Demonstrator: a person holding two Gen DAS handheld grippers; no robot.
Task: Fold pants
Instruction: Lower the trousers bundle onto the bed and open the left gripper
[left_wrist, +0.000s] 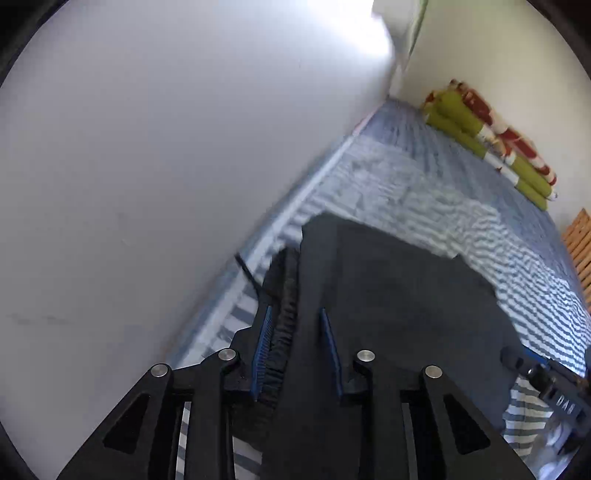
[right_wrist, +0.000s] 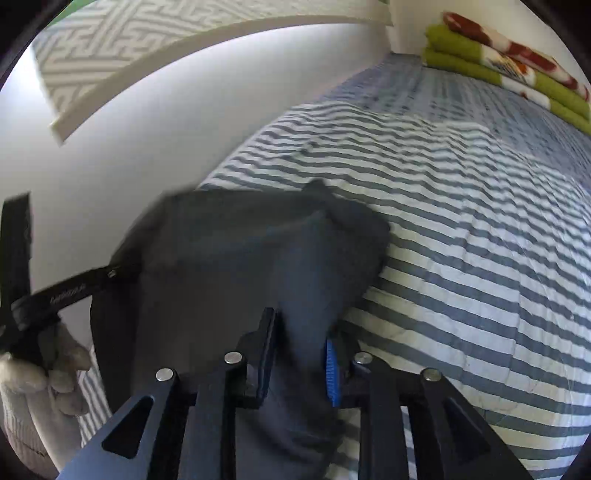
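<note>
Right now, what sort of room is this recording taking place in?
Most likely a bedroom. A bed with a blue-and-white striped quilt runs along a plain white wall, a folded green, red and white blanket sits at its far end, and dark pants lie on the quilt.

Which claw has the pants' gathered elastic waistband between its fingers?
The left claw: the ruched waistband runs between its fingers; the right claw straddles only smooth fabric.
</note>
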